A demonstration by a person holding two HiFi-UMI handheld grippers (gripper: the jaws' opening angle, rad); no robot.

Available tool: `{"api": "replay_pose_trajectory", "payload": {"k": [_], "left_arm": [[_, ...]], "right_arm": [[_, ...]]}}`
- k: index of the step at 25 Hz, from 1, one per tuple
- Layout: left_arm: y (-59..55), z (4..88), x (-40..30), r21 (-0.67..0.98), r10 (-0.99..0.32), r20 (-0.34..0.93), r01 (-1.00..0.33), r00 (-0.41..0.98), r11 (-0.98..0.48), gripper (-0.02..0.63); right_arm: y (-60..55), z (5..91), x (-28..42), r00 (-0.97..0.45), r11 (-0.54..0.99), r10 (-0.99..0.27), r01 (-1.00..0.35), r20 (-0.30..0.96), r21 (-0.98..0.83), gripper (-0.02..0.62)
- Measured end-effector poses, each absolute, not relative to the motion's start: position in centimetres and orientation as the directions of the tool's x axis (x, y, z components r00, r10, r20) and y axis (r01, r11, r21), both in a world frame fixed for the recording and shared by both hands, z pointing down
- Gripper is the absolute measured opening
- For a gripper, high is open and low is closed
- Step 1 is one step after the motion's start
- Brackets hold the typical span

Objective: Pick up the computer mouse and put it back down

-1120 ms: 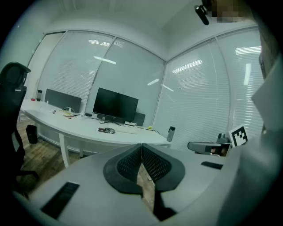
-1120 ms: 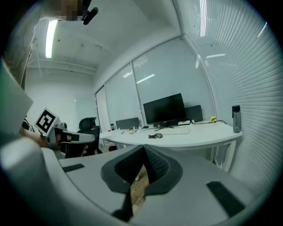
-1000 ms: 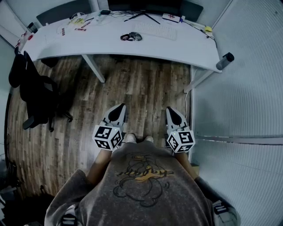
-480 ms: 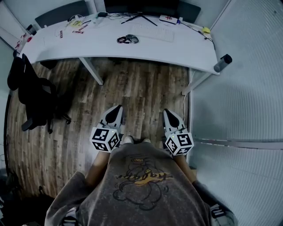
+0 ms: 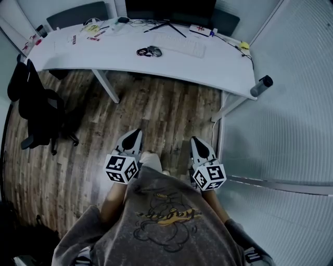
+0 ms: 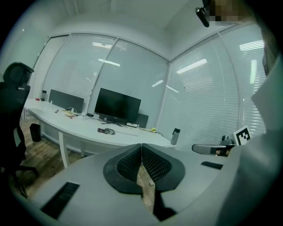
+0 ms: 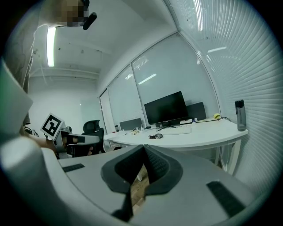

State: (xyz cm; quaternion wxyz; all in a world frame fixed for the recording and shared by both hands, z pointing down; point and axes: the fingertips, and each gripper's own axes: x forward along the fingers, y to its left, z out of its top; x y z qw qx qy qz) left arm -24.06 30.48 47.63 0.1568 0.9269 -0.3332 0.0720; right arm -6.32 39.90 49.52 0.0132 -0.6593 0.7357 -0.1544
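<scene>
The computer mouse [image 5: 155, 51] is a small dark shape beside a coil of black cable [image 5: 143, 51] on the white desk [image 5: 130, 60], far ahead of me. It also shows tiny in the left gripper view [image 6: 107, 131] and in the right gripper view [image 7: 158, 136]. My left gripper [image 5: 135, 134] and right gripper [image 5: 195, 141] hang side by side over the wooden floor, close to the person's body, well short of the desk. Both are shut with nothing between the jaws, as each own view shows: left gripper [image 6: 142, 146], right gripper [image 7: 143, 147].
A black office chair [image 5: 36, 111] stands at the left. On the desk are a dark monitor [image 5: 169, 10], a white keyboard [image 5: 179, 44], small clutter at the back left and a bottle [image 5: 260, 85] at the right end. Blinds [image 5: 291, 119] close off the right side.
Both grippers sit lower in the head view, still shut. More of the desk's back and the monitor shows, and one foot has come forward between the grippers.
</scene>
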Motion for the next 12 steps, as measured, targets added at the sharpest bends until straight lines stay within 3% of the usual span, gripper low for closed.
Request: {"api": "replay_pose_trajectory", "payload": {"k": [12], "left_arm": [[23.9,46.6,-19.8,0.268,-0.601,0.179,-0.626,0.779,-0.732,0.02]], "right_arm": [[34.4,51.4,-2.0,-0.115,0.062,-0.971,-0.968,0.21,-0.243,0.003]]}}
